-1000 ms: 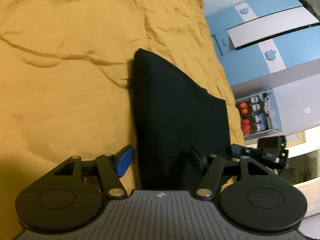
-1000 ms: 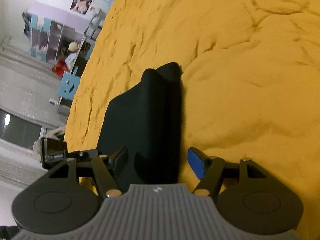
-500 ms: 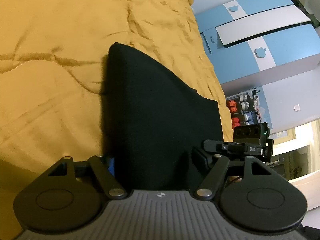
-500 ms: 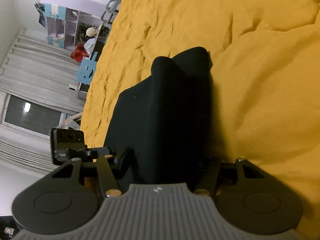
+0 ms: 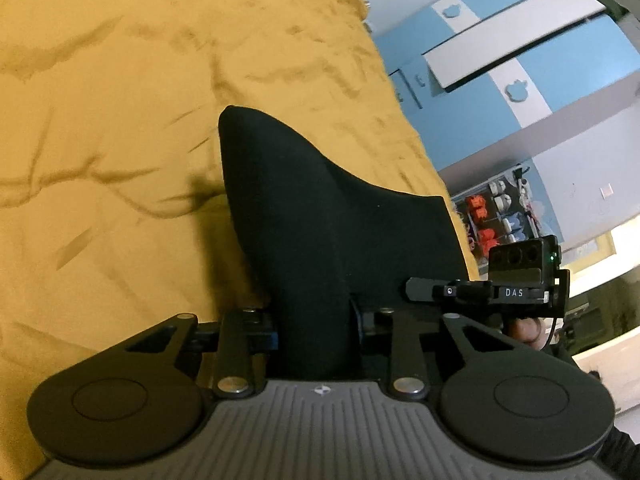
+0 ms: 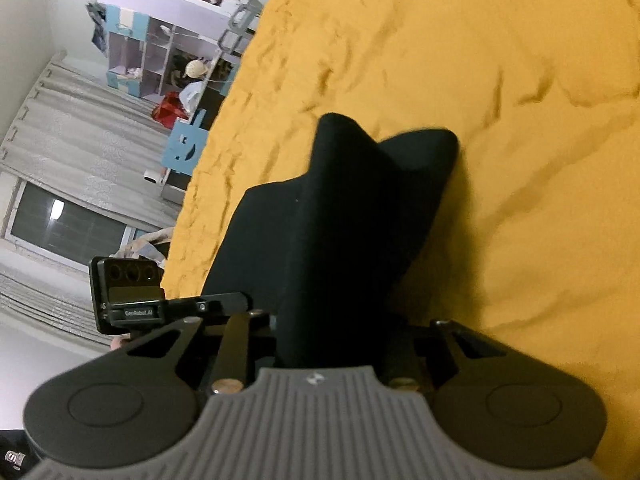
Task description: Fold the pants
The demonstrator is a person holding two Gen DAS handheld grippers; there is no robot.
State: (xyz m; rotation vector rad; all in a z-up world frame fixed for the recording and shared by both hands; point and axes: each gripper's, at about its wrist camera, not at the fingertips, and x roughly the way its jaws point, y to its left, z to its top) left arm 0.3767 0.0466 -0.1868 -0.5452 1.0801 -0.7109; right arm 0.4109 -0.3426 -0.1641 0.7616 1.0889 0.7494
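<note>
Black pants [image 5: 320,216] lie on a yellow bedspread [image 5: 100,140], with their near edge lifted. My left gripper [image 5: 316,328] is shut on the near edge of the pants; the cloth bunches up between the blue pads. In the right wrist view the same pants [image 6: 340,220] rise in a ridge from my right gripper [image 6: 332,340], which is shut on the near edge too. The other gripper shows in each view: the right one [image 5: 520,284] beside the left, the left one [image 6: 128,292] beside the right. The far end of the pants rests on the bed.
A blue and white wardrobe [image 5: 520,80] and a shelf with toys [image 5: 500,216] stand beyond the bed's right edge. In the right wrist view a shelf unit [image 6: 160,52], grey curtains [image 6: 60,140] and a window [image 6: 60,220] lie past the bed's left edge.
Both grippers moved in over the near edge of the pants and closed on it. The cloth is now lifted and bunched between the fingers.
</note>
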